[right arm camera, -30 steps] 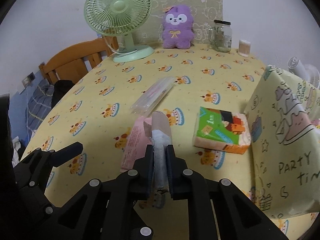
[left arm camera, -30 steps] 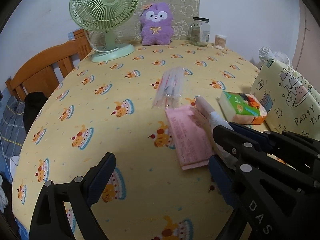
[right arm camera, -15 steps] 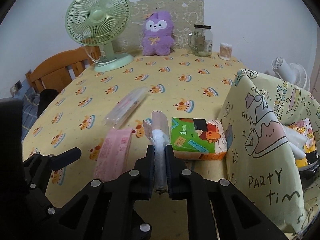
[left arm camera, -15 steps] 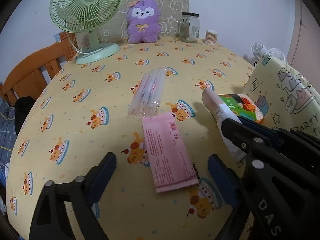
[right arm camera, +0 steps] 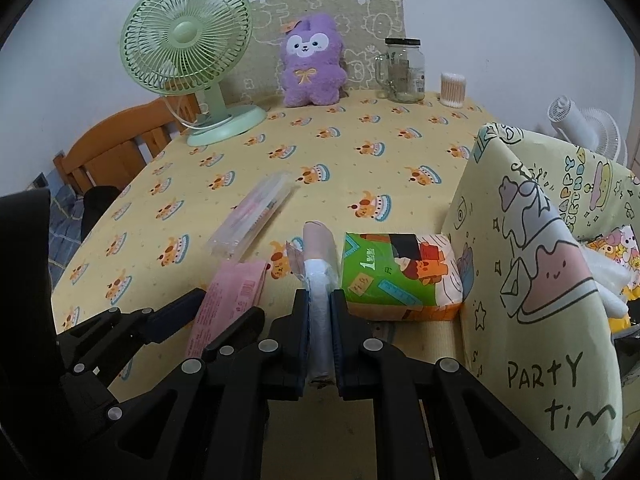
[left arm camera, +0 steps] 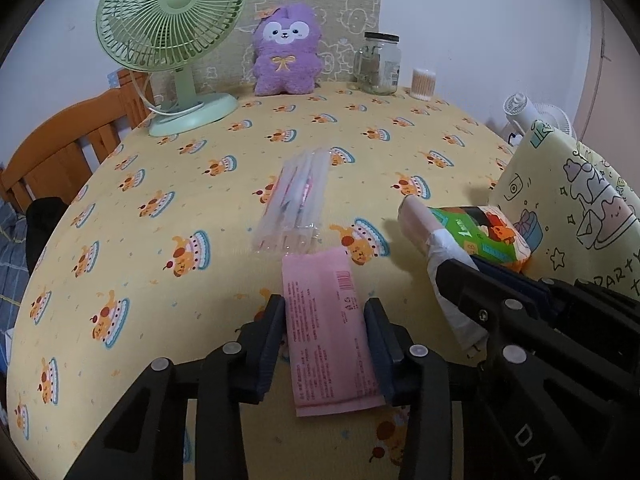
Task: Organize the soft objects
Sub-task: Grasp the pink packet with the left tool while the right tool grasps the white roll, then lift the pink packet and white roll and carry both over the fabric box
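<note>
My left gripper (left arm camera: 325, 320) is shut on a flat pink packet (left arm camera: 325, 312), its fingers on the packet's two long sides on the yellow tablecloth. The packet also shows in the right wrist view (right arm camera: 230, 300). My right gripper (right arm camera: 319, 320) is shut on a rolled plastic-wrapped beige item (right arm camera: 318, 264), which also shows in the left wrist view (left arm camera: 430, 236), held beside a green tissue pack (right arm camera: 400, 276). A yellow "PARTY" gift bag (right arm camera: 532, 280) stands open at the right. A clear packet of pens (left arm camera: 296, 204) lies mid-table.
At the back stand a green desk fan (left arm camera: 172, 40), a purple plush toy (left arm camera: 286, 56), a glass jar (left arm camera: 378, 64) and a cotton-swab tub (left arm camera: 424, 84). A wooden chair (left arm camera: 60, 156) is at the left edge. A small white fan (right arm camera: 584, 128) sits behind the bag.
My left gripper has moved onto the pink packet and closed on its sides. My right gripper has carried the rolled item right, beside the tissue pack and gift bag.
</note>
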Demonstrator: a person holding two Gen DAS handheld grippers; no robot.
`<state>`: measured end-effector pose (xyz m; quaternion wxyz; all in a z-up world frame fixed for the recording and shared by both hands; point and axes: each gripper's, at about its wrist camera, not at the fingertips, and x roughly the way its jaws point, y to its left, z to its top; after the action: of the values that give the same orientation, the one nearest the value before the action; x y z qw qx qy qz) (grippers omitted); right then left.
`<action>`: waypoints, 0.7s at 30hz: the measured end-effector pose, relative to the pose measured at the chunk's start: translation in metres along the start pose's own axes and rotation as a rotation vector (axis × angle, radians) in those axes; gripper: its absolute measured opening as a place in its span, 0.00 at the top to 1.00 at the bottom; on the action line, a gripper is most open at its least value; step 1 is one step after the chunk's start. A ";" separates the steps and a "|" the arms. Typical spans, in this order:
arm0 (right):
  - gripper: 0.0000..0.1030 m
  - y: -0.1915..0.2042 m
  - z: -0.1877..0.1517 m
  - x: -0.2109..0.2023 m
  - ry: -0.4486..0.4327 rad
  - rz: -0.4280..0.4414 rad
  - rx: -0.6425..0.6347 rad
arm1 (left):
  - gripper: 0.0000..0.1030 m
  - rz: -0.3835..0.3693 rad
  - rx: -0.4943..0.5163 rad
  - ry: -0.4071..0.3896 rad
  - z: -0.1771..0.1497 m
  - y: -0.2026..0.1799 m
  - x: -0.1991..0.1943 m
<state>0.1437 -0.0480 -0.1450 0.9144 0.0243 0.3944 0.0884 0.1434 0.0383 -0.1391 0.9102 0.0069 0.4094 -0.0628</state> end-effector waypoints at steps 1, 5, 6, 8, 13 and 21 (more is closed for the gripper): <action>0.87 0.000 0.000 -0.001 -0.003 -0.001 -0.002 | 0.60 0.003 -0.003 0.001 0.000 0.000 -0.001; 0.87 0.002 -0.002 -0.006 -0.013 0.002 -0.017 | 0.61 0.009 -0.012 0.002 -0.005 0.001 -0.007; 0.87 0.003 -0.002 -0.008 -0.016 0.004 -0.020 | 0.61 0.011 -0.014 0.001 -0.006 0.002 -0.009; 0.87 0.004 -0.004 -0.012 -0.021 0.010 -0.023 | 0.61 0.017 -0.017 -0.004 -0.009 0.002 -0.014; 0.87 0.007 -0.008 -0.024 -0.039 0.023 -0.025 | 0.61 0.022 -0.020 -0.025 -0.012 0.001 -0.028; 0.87 0.010 -0.007 -0.047 -0.084 0.029 -0.036 | 0.61 0.031 -0.022 -0.070 -0.012 -0.003 -0.053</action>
<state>0.1051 -0.0468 -0.1148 0.9290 0.0174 0.3536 0.1076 0.0990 0.0422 -0.1072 0.9249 0.0009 0.3776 -0.0443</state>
